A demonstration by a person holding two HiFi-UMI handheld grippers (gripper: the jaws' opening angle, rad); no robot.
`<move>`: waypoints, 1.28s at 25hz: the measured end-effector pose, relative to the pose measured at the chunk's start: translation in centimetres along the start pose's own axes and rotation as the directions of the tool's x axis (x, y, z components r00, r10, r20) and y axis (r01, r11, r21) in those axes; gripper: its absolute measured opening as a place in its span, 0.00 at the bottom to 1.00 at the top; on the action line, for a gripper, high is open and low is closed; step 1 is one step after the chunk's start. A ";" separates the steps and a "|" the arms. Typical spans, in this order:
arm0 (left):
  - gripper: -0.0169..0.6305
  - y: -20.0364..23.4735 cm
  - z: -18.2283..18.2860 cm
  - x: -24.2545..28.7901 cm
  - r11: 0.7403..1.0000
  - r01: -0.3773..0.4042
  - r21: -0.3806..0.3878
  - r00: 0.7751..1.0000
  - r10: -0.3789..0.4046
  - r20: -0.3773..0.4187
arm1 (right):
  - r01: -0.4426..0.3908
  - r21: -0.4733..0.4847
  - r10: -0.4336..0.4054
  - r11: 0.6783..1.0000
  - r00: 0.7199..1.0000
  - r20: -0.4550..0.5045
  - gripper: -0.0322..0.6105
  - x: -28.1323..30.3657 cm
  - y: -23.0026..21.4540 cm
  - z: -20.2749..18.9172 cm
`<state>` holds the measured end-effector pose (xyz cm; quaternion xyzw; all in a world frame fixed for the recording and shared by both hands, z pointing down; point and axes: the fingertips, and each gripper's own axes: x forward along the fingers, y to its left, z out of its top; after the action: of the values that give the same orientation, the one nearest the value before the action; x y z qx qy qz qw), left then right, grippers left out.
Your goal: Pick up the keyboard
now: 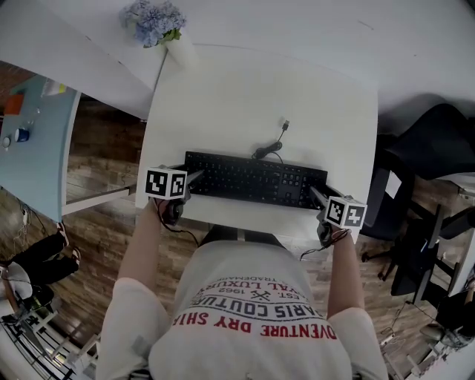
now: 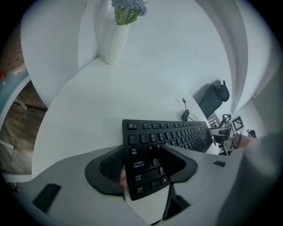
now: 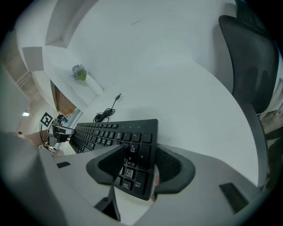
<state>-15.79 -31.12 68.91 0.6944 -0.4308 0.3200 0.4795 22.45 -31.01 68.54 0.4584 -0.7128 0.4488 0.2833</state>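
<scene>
A black keyboard (image 1: pixel 256 180) lies flat near the front edge of the white table (image 1: pixel 252 89), its cable (image 1: pixel 271 147) coiled behind it. My left gripper (image 1: pixel 196 177) is at the keyboard's left end. In the left gripper view the jaws stand wide around that end (image 2: pixel 141 156), one pad over the keys and the other by the outer edge. My right gripper (image 1: pixel 316 195) is at the right end. In the right gripper view its jaws (image 3: pixel 139 154) straddle the number-pad corner of the keyboard (image 3: pixel 110 130) the same way. I cannot see either pad pressing.
A white vase of blue flowers (image 1: pixel 157 22) stands at the table's far left corner. A black office chair (image 1: pixel 438 141) is to the right of the table. A pale blue table (image 1: pixel 37 141) with small items is at the left. Wooden floor lies below.
</scene>
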 end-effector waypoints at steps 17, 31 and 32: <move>0.42 -3.2 4.8 -4.3 0.990 -0.031 0.138 0.984 0.006 0.178 | 0.042 -0.043 -0.036 0.998 0.991 0.129 0.40 -5.2 1.1 3.2; 0.42 -7.0 13.9 -11.5 0.965 -0.059 0.256 0.906 -0.056 0.420 | 0.060 -0.130 -0.012 0.990 0.940 0.341 0.39 -12.0 3.8 12.4; 0.42 -7.3 14.5 -12.3 0.962 -0.065 0.264 0.897 -0.060 0.437 | 0.060 -0.135 -0.008 0.989 0.933 0.359 0.39 -12.6 4.0 13.0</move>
<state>-13.91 -39.93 50.67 0.8073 -0.4811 0.2110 0.2690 24.17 -36.99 51.07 0.5231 -0.7748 0.3005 0.1893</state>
